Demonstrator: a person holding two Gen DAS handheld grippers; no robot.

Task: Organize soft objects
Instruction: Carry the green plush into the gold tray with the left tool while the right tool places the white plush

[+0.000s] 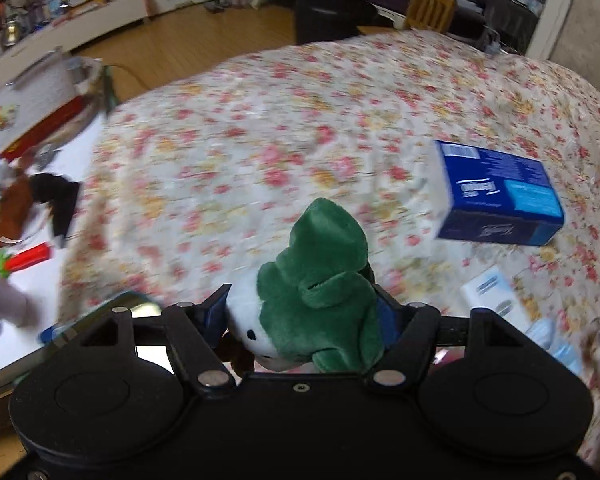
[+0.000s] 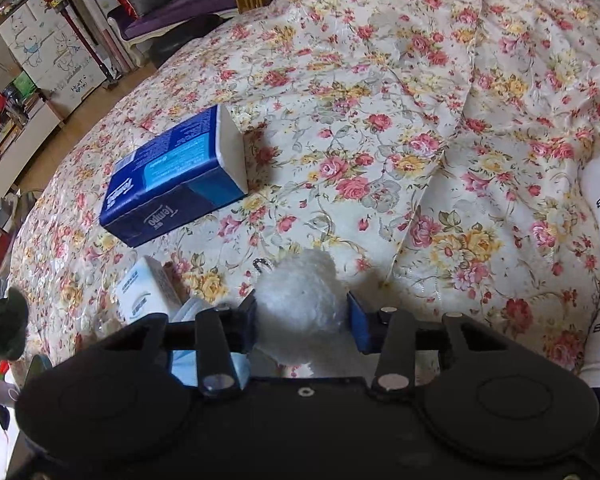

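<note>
Blue tissue pack (image 2: 172, 180) — "Tempo"

Your left gripper (image 1: 304, 312) points steeply down, and its blue pads press on both sides of a green and white plush toy (image 1: 320, 292), so the toy is held. Your right gripper (image 2: 302, 320) also points steeply down; its jaws are squeezed onto a white fluffy toy (image 2: 300, 296).

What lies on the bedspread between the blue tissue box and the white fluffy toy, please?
In the right wrist view, mostly bare floral bedspread separates the blue tissue box from the white fluffy toy; a small white tissue pack sits just left of that stretch.
</note>
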